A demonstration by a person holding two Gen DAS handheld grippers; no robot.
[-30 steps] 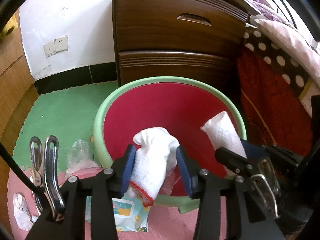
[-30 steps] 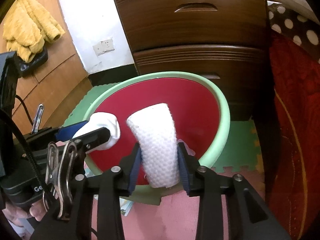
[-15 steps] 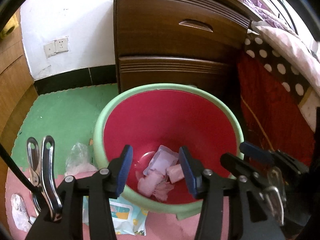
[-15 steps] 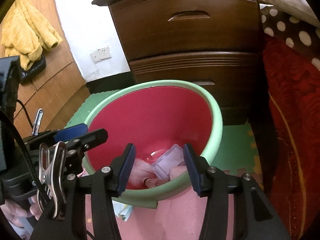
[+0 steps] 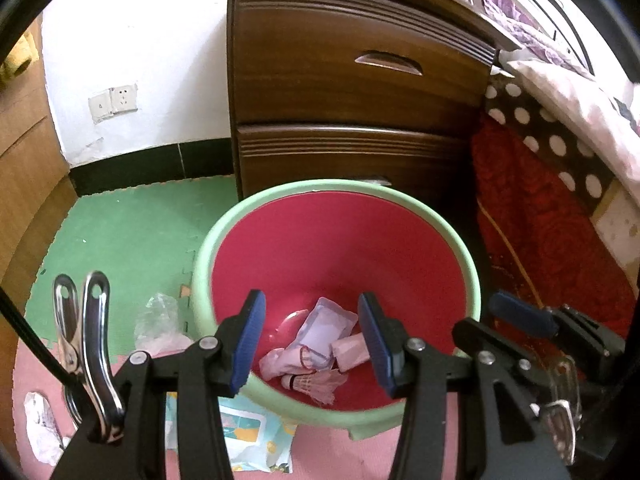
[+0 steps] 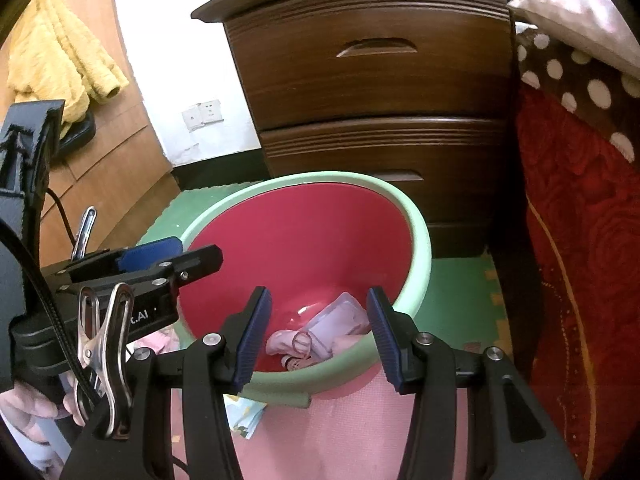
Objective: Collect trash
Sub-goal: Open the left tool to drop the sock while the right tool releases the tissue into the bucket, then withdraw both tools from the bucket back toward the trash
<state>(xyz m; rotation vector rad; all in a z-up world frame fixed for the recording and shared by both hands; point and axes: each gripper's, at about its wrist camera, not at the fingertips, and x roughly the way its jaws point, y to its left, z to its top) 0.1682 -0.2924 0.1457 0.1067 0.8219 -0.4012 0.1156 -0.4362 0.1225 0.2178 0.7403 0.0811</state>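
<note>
A bin with a green rim (image 5: 336, 190) and red inside stands on the floor mats in front of me. At its bottom lie a white glove (image 5: 286, 358), a rolled white cloth (image 5: 350, 350), a clear packet (image 5: 328, 324) and a shuttlecock (image 5: 316, 382). My left gripper (image 5: 312, 336) hangs open over the near rim, nothing between its blue pads. My right gripper (image 6: 318, 332) is open and empty too, beside the left over the same bin (image 6: 312, 178). On the floor left of the bin lie a wipes packet (image 5: 248, 440), a clear plastic bag (image 5: 160, 324) and crumpled paper (image 5: 40, 428).
A dark wooden dresser (image 5: 352, 120) stands right behind the bin. A bed with a red cover (image 5: 540, 220) closes off the right side. Wooden cupboard doors (image 6: 100, 176) with a yellow garment (image 6: 60, 60) are on the left. A person's hand (image 6: 28, 404) holds the left gripper.
Both grippers opened. The white glove dropped from the left one and the rolled white cloth from the right one; both now lie in the bin. The hands stayed above the bin.
</note>
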